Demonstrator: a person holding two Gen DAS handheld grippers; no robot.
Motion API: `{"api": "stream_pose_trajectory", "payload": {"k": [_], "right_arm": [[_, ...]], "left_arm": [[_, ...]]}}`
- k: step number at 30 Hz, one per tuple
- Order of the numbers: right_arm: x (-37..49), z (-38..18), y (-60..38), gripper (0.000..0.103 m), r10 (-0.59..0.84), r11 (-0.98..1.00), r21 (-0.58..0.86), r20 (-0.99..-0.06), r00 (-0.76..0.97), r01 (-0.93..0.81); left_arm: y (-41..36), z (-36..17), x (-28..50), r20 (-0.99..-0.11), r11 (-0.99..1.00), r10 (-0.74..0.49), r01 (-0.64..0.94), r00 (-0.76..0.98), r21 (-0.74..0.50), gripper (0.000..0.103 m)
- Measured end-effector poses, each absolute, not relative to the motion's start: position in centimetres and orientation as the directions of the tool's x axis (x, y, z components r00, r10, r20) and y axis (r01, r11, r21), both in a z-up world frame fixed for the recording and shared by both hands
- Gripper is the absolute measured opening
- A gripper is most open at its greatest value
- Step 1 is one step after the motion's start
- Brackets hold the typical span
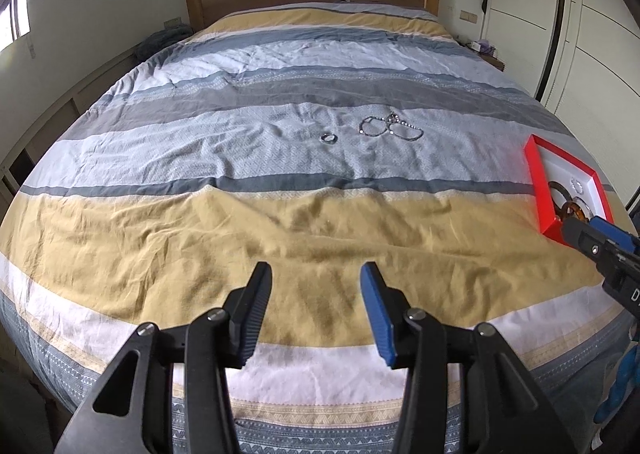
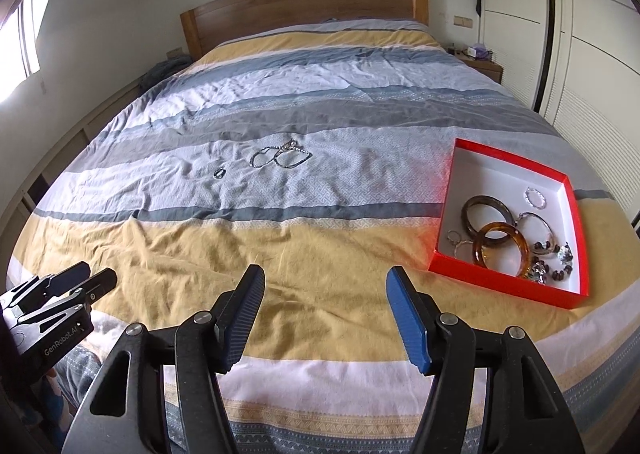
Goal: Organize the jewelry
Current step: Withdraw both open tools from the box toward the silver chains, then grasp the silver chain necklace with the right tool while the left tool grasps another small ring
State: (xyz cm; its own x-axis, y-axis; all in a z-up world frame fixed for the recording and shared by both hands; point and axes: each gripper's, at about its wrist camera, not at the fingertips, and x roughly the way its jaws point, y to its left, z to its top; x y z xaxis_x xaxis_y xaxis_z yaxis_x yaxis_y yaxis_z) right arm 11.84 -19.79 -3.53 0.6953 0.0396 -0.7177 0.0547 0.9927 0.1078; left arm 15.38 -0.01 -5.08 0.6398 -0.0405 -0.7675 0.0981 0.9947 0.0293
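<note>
Both tongs were empty: the left gripper (image 1: 316,274) stood with its jaws well apart over the yellow stripe of the bedspread (image 1: 200,246), and the right gripper (image 2: 325,278) was spread wider still, gripping nothing. The loose jewelry lay far out on the pale grey band: a small ring (image 2: 219,173) to the left, and just right of it a tangle of chains (image 2: 280,156). The red box (image 2: 508,286) sat at the near right, already carrying bangles (image 2: 500,246) and beaded pieces.

The likely trouble was the chains: thin links sunk into soft, wrinkled cloth could slip between the pads, or the pads might pinch fabric along with them; lifting one could drag its neighbour. The ring might be pressed into a fold.

How many chains made up the tangle could not be told, and the left view cut off part of the box
</note>
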Motion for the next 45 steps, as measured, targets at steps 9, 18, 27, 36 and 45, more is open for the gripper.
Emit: {"api": "stream_pose_trajectory", "payload": {"k": [9,18,27,36,45], "right_arm": [[14.6,-5.0,-19.6,0.063,0.071,0.993,0.116,-0.727,0.683,0.021],[17.5,-5.8,-19.0,0.063,0.099,0.993,0.119,-0.724,0.682,-0.017],[21.3,-6.9,-18.5,0.063,0.122,0.992,0.117,-0.725,0.678,-0.053],[25.8,-7.7,-19.1,0.063,0.128,0.99,0.133,-0.712,0.691,-0.046],[30.3,-9.3,-19.9,0.063,0.138,0.987,0.157,-0.708,0.693,-0.037]], "left_arm": [[0.1,-6.8,17.5,-0.798,0.996,-0.038,0.09,0.602,0.021,0.044],[0.7,-7.8,20.0,-0.811,0.997,-0.016,0.071,0.585,0.031,0.044],[0.4,-9.0,23.7,-0.82,0.998,-0.011,0.064,0.573,0.031,0.044],[0.6,-10.2,28.0,-0.811,0.999,-0.015,0.041,0.584,0.011,0.044],[0.3,-11.3,32.7,-0.798,1.0,-0.013,0.021,0.603,0.0,0.044]]}}
